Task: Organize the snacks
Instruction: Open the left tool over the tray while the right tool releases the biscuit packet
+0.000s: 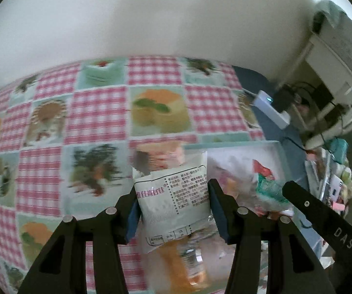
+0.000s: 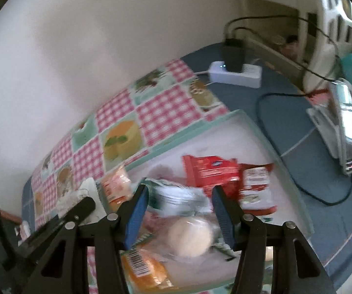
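Observation:
My left gripper (image 1: 176,214) is shut on a white snack packet (image 1: 173,201) with printed text, held between its blue pads above the near corner of a shallow teal-rimmed tray (image 1: 232,144). Below the packet lies an orange snack (image 1: 183,264), blurred. My right gripper (image 2: 179,215) is shut on a clear packet with a round white bun (image 2: 190,237), over the same tray (image 2: 261,132). In the tray lie red packets (image 2: 210,171), a green-white packet (image 2: 176,194) and an orange barcoded packet (image 2: 144,269). One black finger of the right gripper (image 1: 322,220) crosses the left wrist view.
A pink-checked picture cloth (image 1: 97,112) covers the table left of the tray, over a blue cloth (image 2: 310,161). A white power strip (image 2: 234,74) with a black adapter and cables sits at the back against the wall. Cluttered items (image 2: 347,122) stand at the right.

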